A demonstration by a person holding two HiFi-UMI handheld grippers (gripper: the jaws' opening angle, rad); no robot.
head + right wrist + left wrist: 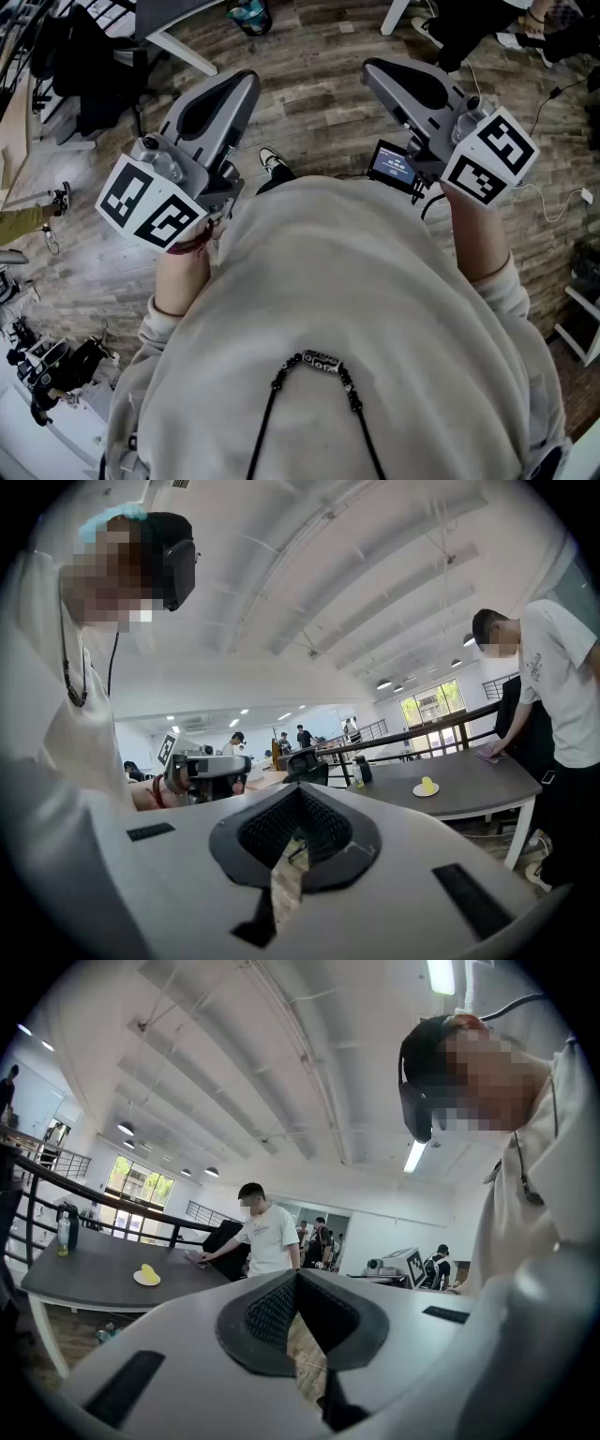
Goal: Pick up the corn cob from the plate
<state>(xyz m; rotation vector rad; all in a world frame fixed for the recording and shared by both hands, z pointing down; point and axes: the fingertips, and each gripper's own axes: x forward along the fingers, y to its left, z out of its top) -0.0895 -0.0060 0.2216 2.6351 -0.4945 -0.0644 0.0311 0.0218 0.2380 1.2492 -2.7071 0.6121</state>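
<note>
Holding left gripper (pixel 298 1283) and right gripper (pixel 300 799) clenched, empty; probably needing turning toward corn (pixel 427 783) at three o'clock, opening jaws before plate (pixel 414 791).

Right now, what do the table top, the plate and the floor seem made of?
Table top: dark, matte; likely laminate or painted wood.
Plate: white, smooth; ceramic or plastic, too small to tell.
Floor: wood-look planks, grain and seams visible.

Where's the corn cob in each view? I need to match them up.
Head view: not in it.
Left gripper view: corn cob at mid-left, on its plate.
Right gripper view: corn cob at mid-right.
Shared landmark: the dark table under the plate.
</note>
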